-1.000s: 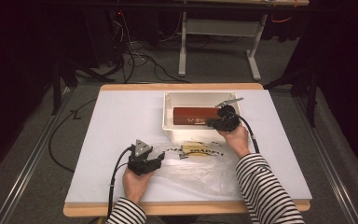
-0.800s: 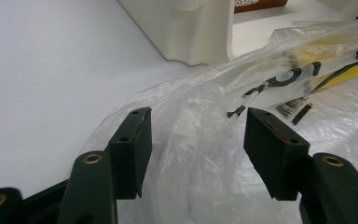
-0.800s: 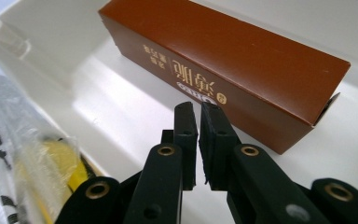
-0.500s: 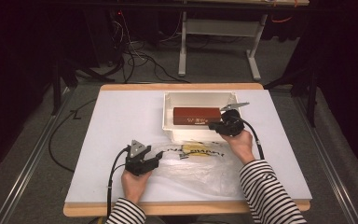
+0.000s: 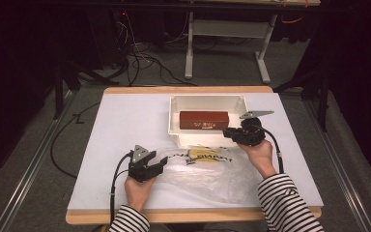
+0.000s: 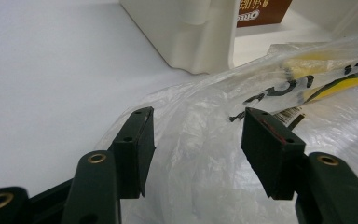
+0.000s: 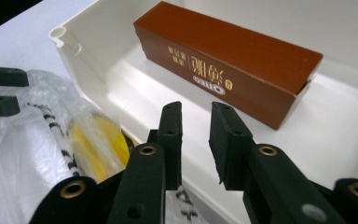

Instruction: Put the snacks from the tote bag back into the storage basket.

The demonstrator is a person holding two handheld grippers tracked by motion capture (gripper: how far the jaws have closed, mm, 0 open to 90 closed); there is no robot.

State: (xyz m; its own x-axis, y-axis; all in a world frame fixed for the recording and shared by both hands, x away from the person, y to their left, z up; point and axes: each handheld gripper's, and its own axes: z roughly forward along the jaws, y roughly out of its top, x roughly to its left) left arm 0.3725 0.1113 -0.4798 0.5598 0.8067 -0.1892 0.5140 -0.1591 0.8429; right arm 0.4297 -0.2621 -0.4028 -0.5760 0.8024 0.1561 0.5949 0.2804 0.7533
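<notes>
Holding our right gripper point(image 5: 228, 134) at the white tub's point(image 5: 175, 123) near right rim, jaws just parting, empty; brown box point(image 5: 204, 120) inside. Left gripper point(image 5: 161, 163) low over plastic bag point(image 5: 207, 176), jaws apart.

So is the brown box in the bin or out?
In. The brown box lies flat on the floor of the white bin, clear of both grippers.

Black-and-white striped sleeves point(image 5: 285, 203); black grippers point(image 5: 147, 166) with brass-looking rivets and grey plates.
</notes>
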